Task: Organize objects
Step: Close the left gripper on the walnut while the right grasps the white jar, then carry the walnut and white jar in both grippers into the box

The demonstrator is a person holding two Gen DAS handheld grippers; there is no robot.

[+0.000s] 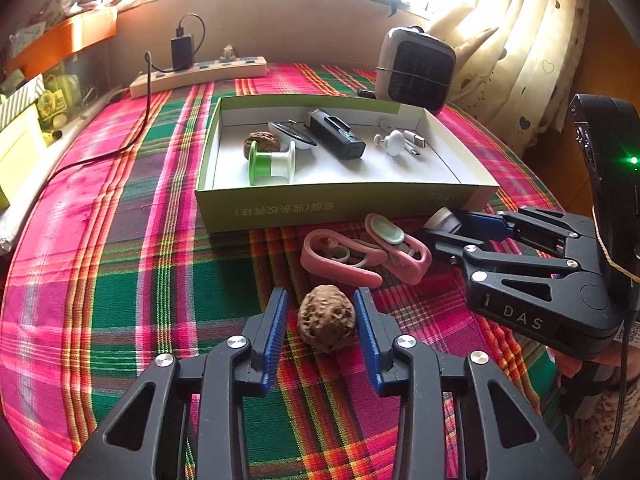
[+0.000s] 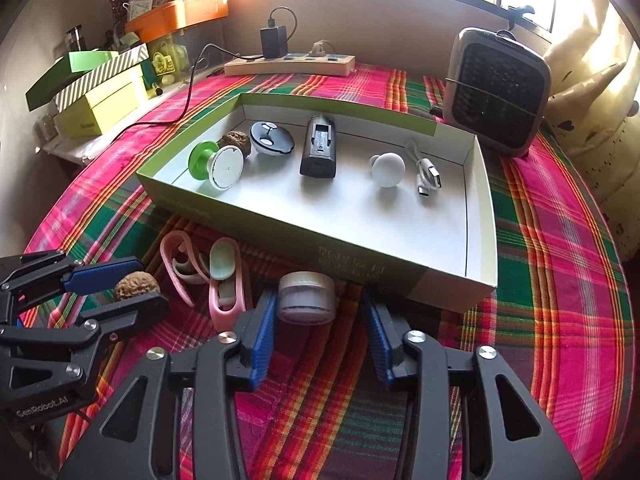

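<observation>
Left wrist view: left gripper [image 1: 321, 322] brackets walnut [image 1: 327, 323] on plaid counter [image 1: 120, 280], pads w/ gaps, not clamped. Right gripper [image 2: 320, 320] unclenched around jar [image 2: 306, 297]. Box [image 1: 340, 206] beyond. Risk: round walnut squirts sideways if pinched off-center.

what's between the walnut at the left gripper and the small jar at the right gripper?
The pink clips, with a pale green piece on them, lie on the cloth between the walnut and the jar. Clearest in the right wrist view.
</observation>
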